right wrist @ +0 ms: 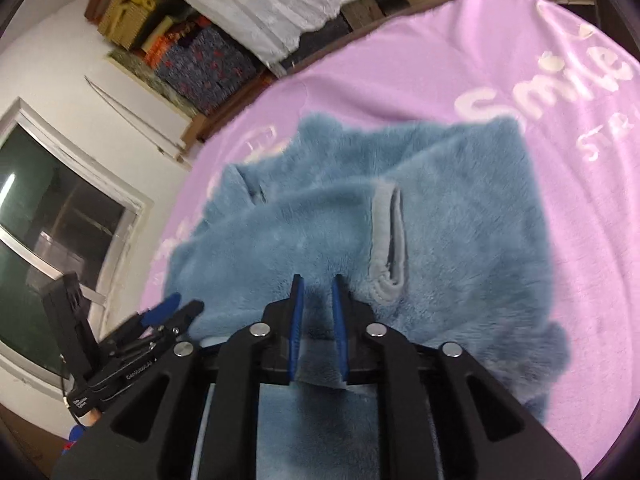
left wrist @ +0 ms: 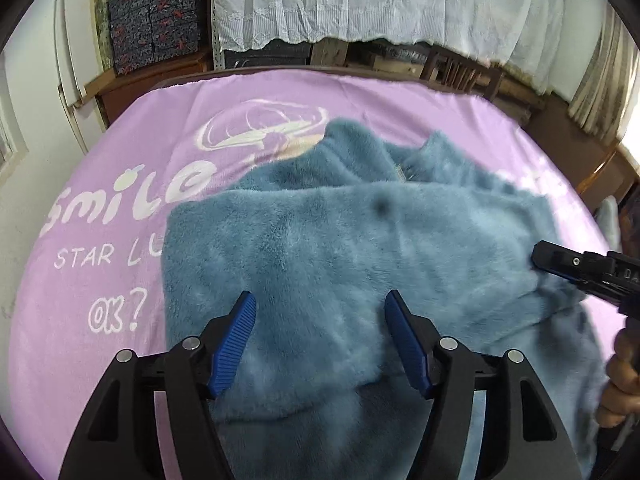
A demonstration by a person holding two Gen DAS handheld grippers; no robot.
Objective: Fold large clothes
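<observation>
A fluffy blue jacket (left wrist: 320, 240) is shown lying partly folded on a purple blanket (left wrist: 120, 184) spread over a bed. The left gripper (left wrist: 320, 320) is held spread wide above the near layer, gripping nothing. The right gripper (right wrist: 318, 300) is narrowed on a fold of the jacket near its grey-trimmed pocket (right wrist: 386, 236). A fold appears under way; next, a firm left-side grasp seems needed.
</observation>
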